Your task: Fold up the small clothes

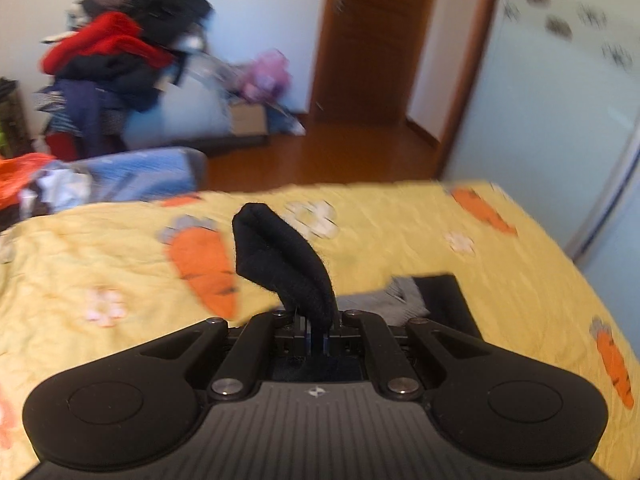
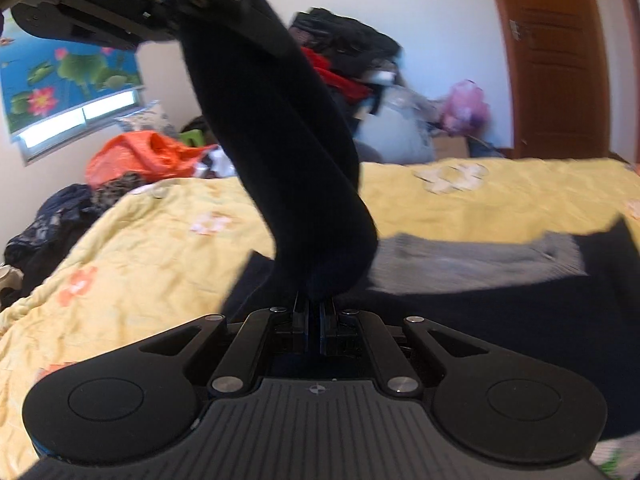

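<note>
While both tongs were clamped on one black sock (image 2: 280, 152), it stretched above the yellow quilt (image 2: 160, 240) from the right gripper (image 2: 315, 312) up to the left gripper (image 1: 316, 324).

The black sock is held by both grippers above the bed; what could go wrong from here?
1. The sock is stretched between the right gripper and the left gripper; pulling further apart might tug it out of one of them.
2. Both pinch only a small edge, so it may slip.
3. Lowered here, it could land on the grey cloth and disturb it.
</note>
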The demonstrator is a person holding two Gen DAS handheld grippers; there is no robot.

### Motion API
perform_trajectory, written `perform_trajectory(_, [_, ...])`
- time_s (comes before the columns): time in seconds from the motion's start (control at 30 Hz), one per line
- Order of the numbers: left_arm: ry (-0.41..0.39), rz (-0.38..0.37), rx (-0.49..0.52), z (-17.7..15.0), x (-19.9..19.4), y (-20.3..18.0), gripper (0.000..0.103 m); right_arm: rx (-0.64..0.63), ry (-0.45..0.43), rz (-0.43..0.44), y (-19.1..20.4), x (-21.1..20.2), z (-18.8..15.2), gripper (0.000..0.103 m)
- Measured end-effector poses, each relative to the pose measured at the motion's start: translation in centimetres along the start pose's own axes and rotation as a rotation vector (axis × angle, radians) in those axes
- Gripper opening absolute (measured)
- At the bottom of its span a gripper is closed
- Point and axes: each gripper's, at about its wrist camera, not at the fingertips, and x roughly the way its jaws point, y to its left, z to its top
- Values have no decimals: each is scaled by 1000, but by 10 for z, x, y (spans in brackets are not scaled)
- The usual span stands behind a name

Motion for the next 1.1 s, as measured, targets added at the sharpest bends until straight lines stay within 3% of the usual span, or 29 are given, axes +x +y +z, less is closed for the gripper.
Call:
perform_trajectory(0.23, [128, -42, 55, -5, 79, -69, 4, 40, 67, -71, -52, -6, -12, 9])
perform_trajectory(0.3, [156, -30, 78, -11, 96, -81, 4, 63, 84, -76, -62, -10, -15, 17])
perform_trajectory(0.33, [166, -26, 89, -15, 103, -85, 4, 71, 80, -71, -66, -14, -16, 43])
perform_trajectory(0.37, [178, -27, 91, -18, 110, -90, 4, 61, 90, -86, -70, -17, -17, 87])
perform_trajectory(0.4, [191, -23, 92, -20, 117, -93, 4, 56, 87, -114, -77, -22, -18, 103])
perform_trajectory(0.47, [203, 6, 115, -24, 128, -101, 4, 72, 42, -103, -93, -42, -20, 102])
perform_trajectory(0.6, [213, 45, 164, -30, 138, -119, 5, 77, 40, -59, -126, -67, -26, 102])
perform_trajectory(0.67, [202, 100, 215, -34, 144, -133, 6, 104, 45, -38, -147, -71, -30, 101])
perform_trajectory(0.8, [216, 169, 240, -39, 160, -157, 8, 135, 38, -53, -177, -80, -31, 101])
perform_trajectory(0.87, [229, 226, 253, -42, 172, -169, 19, 140, 47, -87, -187, -82, -30, 101])
perform_trajectory(0.9, [222, 243, 264, -45, 176, -177, 39, 145, 56, -114, -192, -81, -28, 100])
perform_trajectory(0.93, [216, 249, 269, -47, 180, -184, 69, 162, 52, -118, -198, -85, -28, 100])
perform_trajectory(0.97, [199, 245, 263, -49, 182, -192, 80, 177, 46, -105, -204, -90, -29, 99])
perform_trajectory(1.0, [172, 239, 252, -51, 182, -199, 85, 172, 49, -112, -209, -94, -30, 99])
perform_trajectory(1.1, [149, 225, 241, -58, 186, -222, 85, 145, 39, -158, -224, -108, -33, 100])
